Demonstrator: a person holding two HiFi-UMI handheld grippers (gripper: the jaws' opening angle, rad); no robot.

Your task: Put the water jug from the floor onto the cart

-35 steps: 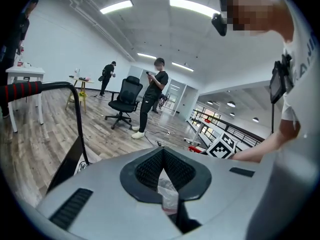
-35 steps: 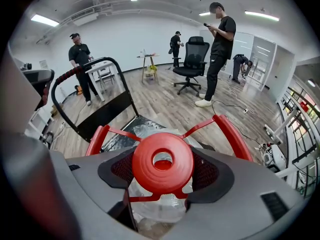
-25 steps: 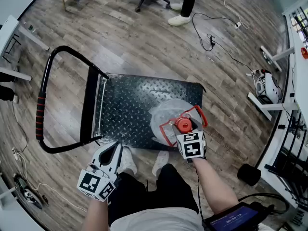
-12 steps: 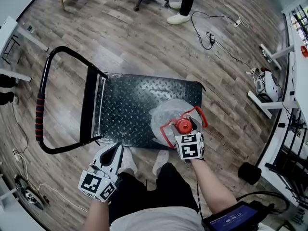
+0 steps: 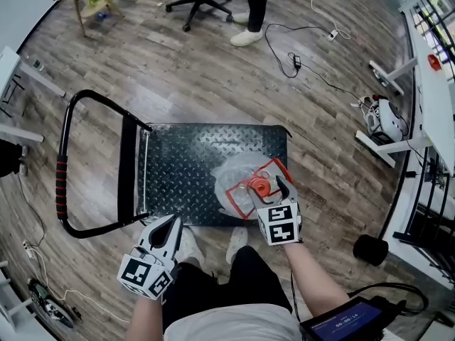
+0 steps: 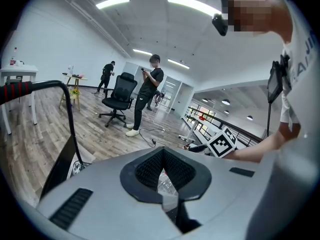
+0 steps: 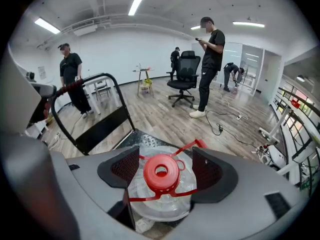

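Water jug stands upright on the cart deck, at the end away from the push handle, near the edge on your side. By the look of it the placement is done, with the base fully on the plate.

Your right gripper is spread wide. The red cap sits between the jaws with a gap on each side, so nothing is clamped. Your left gripper is pinched together and empty, held low on your side of the cart and well apart from the jug.

Handling, my read:
- Clear rigid plastic with a smooth, rounded wall. It'll slip, and the body looks too wide for the jaws, so don't grab it there.
- I can't tell the fill level. If it's full, expect it to be heavy and to swing from any top hold.
- If you need to reposition it, the best hold is the red carry handle, close to where it meets the neck. Second choice is the neck just under the cap. The cap itself may pop off under load.
- The thin handle strap will likely flex, so lift straight up.
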